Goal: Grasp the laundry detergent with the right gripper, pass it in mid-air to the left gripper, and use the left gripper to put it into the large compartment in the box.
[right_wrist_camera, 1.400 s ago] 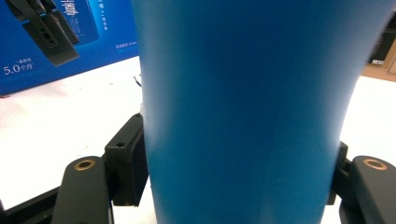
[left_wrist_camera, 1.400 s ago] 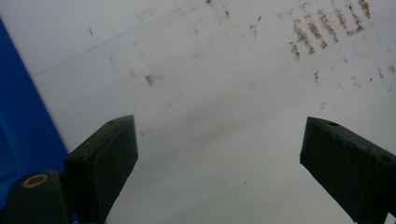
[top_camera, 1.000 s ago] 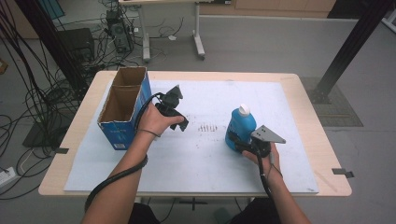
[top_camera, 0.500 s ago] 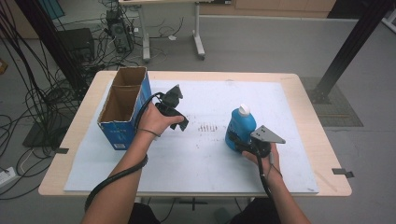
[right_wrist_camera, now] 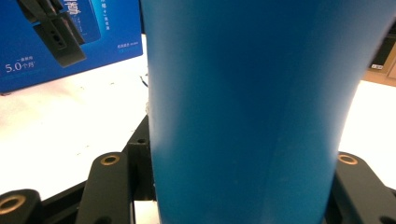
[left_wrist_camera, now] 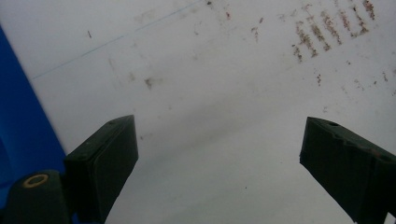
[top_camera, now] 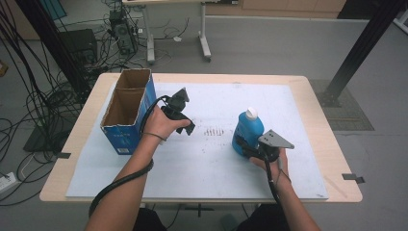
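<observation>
- Two tools are over the desk (top_camera: 317, 144), one in each of the person's hands
- Right tool (top_camera: 250, 150) has its jaws clamped on the lower body of the blue bottle (top_camera: 248, 132); they have just been closing onto it, and in the right gripper view the bottle (right_wrist_camera: 247, 112) stands between both black jaws with its sides against them
- Bottle stands upright on the white sheet (top_camera: 211, 163), right of the desk's middle and nearer the right edge than the left, its white cap (top_camera: 251, 113) on top
- Left tool (top_camera: 185, 126) hangs above the sheet with its jaws spread wide and nothing between them; the left gripper view shows bare white sheet (left_wrist_camera: 210, 116) with brown specks (left_wrist_camera: 327, 32) under the gap
- Open blue cardboard box (top_camera: 126, 113) stands near the desk's left edge, just beside the left hand (top_camera: 161, 126)
- Left tool and bottle are well apart, with the patch of brown specks (top_camera: 214, 131) on the sheet between them
</observation>
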`<state>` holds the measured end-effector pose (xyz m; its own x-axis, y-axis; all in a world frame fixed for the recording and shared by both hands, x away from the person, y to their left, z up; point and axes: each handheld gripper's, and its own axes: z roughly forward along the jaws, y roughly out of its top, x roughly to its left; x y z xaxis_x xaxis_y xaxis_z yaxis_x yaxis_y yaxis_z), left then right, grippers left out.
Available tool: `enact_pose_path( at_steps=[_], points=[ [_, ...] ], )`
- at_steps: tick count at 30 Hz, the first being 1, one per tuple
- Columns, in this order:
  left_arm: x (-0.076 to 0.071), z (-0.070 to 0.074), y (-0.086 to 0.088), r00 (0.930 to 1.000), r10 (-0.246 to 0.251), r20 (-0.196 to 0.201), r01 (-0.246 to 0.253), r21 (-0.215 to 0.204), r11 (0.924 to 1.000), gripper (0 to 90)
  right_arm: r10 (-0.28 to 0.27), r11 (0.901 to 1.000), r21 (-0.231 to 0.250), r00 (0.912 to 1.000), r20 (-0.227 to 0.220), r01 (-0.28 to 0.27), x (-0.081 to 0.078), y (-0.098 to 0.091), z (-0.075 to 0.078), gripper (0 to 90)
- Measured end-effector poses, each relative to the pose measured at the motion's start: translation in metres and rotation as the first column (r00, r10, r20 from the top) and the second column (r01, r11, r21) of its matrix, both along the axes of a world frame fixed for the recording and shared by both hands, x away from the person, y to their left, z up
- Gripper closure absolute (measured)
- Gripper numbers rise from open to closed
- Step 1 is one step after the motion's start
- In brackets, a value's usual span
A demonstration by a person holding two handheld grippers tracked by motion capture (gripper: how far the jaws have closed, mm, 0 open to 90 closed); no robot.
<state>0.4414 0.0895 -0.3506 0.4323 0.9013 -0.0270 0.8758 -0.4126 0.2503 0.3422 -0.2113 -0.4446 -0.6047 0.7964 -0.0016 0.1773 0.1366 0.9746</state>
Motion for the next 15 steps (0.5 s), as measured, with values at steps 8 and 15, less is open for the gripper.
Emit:
enact_pose_path(
  at_steps=[8, 15],
  points=[
    [0.004, 0.006, 0.0, 0.9999, 0.002, 0.011, -0.002, -0.008, 1.0, 11.7, 0.004, 1.0, 0.001, 1.0, 0.006, -0.004, 0.0, 0.0, -0.001, 43.1],
    [0.006, 0.011, 0.003, 0.9998, 0.009, 0.019, -0.009, -0.008, 0.9999, 11.6, 0.005, 1.0, -0.004, 0.9998, 0.017, -0.005, 0.0, 0.0, -0.001, 43.1]
  ],
)
